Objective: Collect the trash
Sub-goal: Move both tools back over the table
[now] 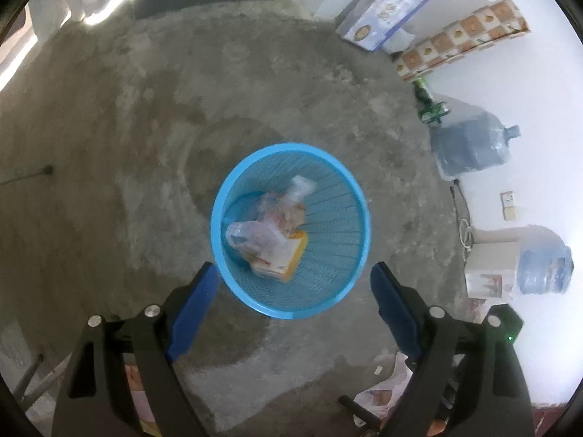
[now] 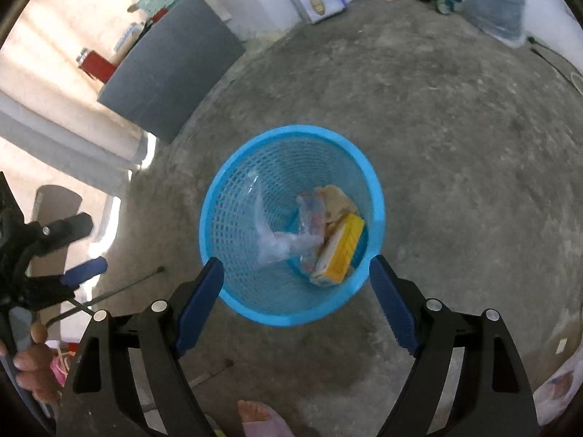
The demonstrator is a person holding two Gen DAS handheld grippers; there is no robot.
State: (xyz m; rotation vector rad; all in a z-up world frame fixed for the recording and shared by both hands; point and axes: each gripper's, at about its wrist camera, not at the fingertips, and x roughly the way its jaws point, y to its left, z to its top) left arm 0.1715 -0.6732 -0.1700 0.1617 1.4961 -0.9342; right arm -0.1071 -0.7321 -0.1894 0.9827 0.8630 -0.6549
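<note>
A blue mesh waste basket (image 1: 233, 185) stands on the concrete floor. Inside it lie crumpled clear plastic bags (image 1: 251, 235) and a yellow and white carton (image 1: 291, 258). My left gripper (image 1: 293, 269) hovers over the basket's near rim, open, with nothing between its blue pads. The right wrist view shows the same basket (image 2: 226, 196), the bags (image 2: 280, 244) and the carton (image 2: 340, 251). My right gripper (image 2: 296, 260) is also open and empty above the near rim. The left gripper (image 2: 93, 244) appears at the left edge of that view, held by a hand (image 2: 32, 364).
Printed cartons (image 1: 393, 3), green cans (image 1: 433, 107) and two water jugs (image 1: 470, 149) line the white wall. A grey board (image 2: 171, 69) leans at the back. A loose plastic bag (image 1: 382, 393) lies on the floor near me. A person's foot (image 2: 258, 415) is just below the basket.
</note>
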